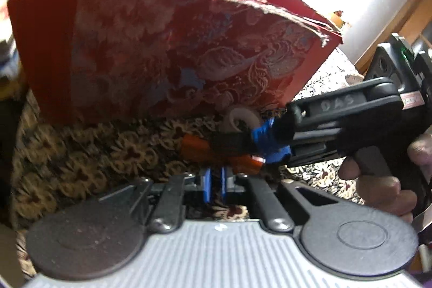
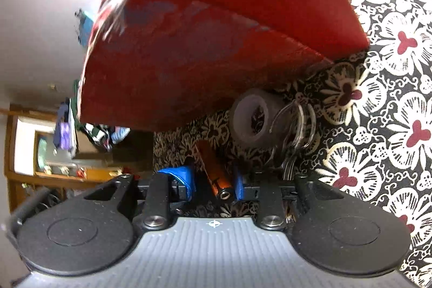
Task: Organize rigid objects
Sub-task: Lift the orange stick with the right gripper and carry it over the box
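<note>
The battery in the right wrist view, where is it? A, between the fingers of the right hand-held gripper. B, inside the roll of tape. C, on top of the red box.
A: the orange and black battery lies between the blue fingers of the right hand-held gripper, below the red box and beside the roll of tape.

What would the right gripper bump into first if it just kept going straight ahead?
Probably the roll of tape: it lies just beyond the battery between the right gripper jaws, with the red box behind. Depth is hard to judge.
</note>
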A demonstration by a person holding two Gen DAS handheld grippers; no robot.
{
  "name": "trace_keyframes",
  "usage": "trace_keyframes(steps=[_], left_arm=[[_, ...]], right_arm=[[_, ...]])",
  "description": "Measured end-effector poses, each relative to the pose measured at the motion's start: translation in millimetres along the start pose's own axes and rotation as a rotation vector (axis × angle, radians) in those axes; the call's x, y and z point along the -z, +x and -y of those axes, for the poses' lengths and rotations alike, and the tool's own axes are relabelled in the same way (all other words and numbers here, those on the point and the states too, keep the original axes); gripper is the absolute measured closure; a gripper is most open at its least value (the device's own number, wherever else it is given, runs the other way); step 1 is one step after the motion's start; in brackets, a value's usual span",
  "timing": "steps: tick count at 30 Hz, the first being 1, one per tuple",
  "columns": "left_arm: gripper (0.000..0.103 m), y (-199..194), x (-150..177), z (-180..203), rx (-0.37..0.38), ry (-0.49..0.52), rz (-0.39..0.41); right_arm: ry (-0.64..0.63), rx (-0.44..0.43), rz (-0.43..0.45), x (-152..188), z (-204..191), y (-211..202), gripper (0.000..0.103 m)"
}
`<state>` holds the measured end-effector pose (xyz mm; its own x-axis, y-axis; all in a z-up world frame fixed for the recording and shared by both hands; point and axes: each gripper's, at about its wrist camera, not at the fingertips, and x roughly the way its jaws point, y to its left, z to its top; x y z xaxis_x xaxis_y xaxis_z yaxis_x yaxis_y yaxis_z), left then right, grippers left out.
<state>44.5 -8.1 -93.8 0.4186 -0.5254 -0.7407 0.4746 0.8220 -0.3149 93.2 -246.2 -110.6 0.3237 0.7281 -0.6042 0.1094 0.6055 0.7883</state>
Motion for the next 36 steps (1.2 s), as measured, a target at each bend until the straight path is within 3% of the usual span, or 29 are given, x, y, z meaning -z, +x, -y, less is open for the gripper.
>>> trace_keyframes(steps=[8,18,25,31,36], left_arm=[[0.102,4,-7,-12,0.058,-0.067,-0.012],[0.102,-21,-15,8,0.121,-0.001,0.036],[0.102,-15,-22,26,0.147,0.038,0.036],[0.102,-44,-42,50,0.214,0.105,0.13],[0.102,-80,-77,64,0.228,0.184,0.257]], right_arm=[[0.032,-0.034,0.011,3,6,6,0.1],[-0.045,-0.07,0.105,17,-7,-29,0.103],[-0.012,-0.07,0.15,22,-2,-43,0.103],[-0.066,-0.126,0.243,24,-24,-88,0.103],[-0.156,-0.185,0.334,1,-58,-120,0.103]])
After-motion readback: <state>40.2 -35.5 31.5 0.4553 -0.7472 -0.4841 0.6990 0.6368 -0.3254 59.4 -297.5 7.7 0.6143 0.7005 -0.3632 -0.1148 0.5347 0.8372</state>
